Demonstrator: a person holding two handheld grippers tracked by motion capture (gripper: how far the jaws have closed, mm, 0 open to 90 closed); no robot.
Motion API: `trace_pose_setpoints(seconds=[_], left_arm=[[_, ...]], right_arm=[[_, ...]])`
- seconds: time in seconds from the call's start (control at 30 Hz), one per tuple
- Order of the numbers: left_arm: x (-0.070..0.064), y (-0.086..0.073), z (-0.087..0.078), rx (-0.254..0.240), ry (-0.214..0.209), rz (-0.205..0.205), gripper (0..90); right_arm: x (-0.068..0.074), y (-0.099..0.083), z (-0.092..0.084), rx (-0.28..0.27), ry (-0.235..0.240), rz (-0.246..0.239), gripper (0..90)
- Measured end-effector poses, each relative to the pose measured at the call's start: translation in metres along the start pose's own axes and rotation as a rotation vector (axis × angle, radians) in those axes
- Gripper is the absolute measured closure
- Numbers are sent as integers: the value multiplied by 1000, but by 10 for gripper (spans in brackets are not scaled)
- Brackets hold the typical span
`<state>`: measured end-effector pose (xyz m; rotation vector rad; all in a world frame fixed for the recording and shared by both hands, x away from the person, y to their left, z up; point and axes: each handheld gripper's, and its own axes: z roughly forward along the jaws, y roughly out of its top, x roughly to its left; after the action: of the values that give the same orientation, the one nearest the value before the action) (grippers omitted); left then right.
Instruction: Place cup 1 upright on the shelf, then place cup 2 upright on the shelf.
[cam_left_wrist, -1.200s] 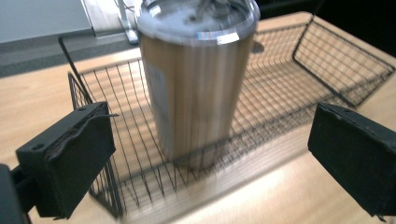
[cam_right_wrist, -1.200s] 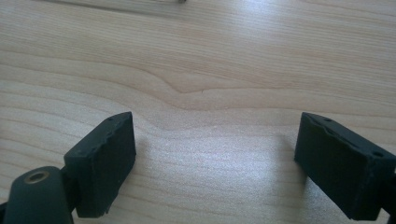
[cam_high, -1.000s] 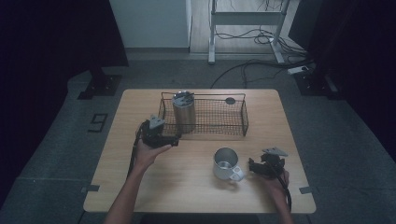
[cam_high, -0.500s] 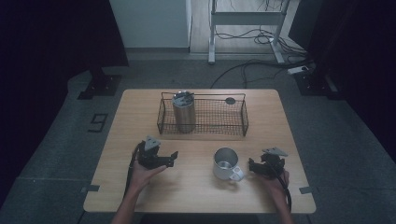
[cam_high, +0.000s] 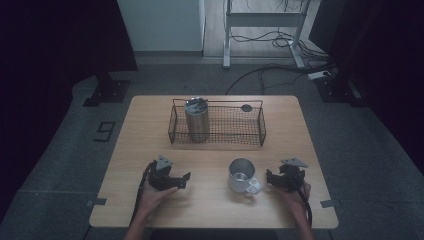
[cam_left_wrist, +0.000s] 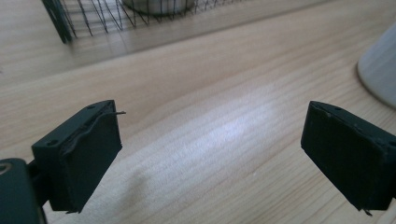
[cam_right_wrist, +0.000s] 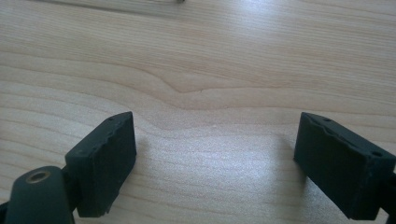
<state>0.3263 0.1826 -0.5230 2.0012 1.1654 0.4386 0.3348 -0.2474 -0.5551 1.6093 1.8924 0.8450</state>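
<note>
High view: the left gripper (cam_high: 181, 180) rests low on the table (cam_high: 150, 125) at lower left of the frame, jaws apart with nothing between them; they have just been closing. The right gripper (cam_high: 269, 179) sits at lower right, jaws apart, just beside the mug (cam_high: 241, 175) near the middle. A wire basket (cam_high: 218, 123) at upper centre holds a metal tumbler (cam_high: 196, 119)

Left gripper view: spread jaws over bare wood, mug (cam_left_wrist: 379, 70) at the right edge, basket (cam_left_wrist: 93, 18) at top

Right gripper view: spread jaws, bare wood between them
</note>
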Motion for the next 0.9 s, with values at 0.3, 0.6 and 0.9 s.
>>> trace_pose_setpoints(seconds=[0.3, 0.6, 0.9], left_arm=[[-2, -4, 2, 1, 6, -1, 62], [-1, -7, 4, 8, 11, -2, 75], [-2, -8, 7, 21, 9, 5, 78]], right_arm=[[2, 1, -7, -31, 8, 4, 133], [4, 10, -33, -116, 76, 33, 135], [10, 20, -55, -179, 120, 36, 135]])
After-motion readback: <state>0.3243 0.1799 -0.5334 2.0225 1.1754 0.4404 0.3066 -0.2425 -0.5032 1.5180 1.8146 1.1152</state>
